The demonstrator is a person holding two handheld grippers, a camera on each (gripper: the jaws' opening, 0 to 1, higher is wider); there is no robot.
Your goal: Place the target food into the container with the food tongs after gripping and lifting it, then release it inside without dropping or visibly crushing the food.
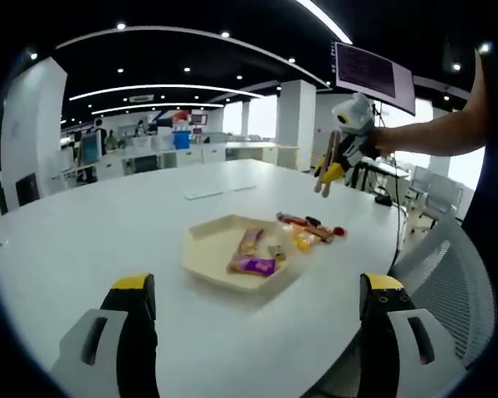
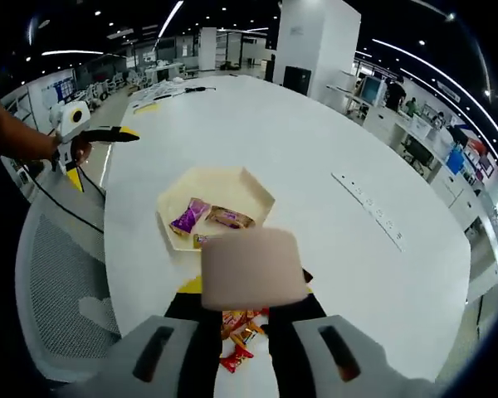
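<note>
Tongs (image 2: 251, 278) in right gripper (image 2: 236, 323), clamped nearly shut, ends empty, above tray (image 2: 253, 192) holding snacks (image 2: 188, 217); left gripper (image 1: 257, 311) jaws wide, empty.

Snacks (image 1: 254, 253) in tray (image 1: 207, 249), more (image 1: 311, 230) beside.

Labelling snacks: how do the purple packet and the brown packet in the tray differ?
The purple packet is bright purple and sits nearer the tray's edge toward the chair; the brown packet is brown and lies closer to the tray's middle. Both are small wrapped snacks lying flat inside the tray.
</note>
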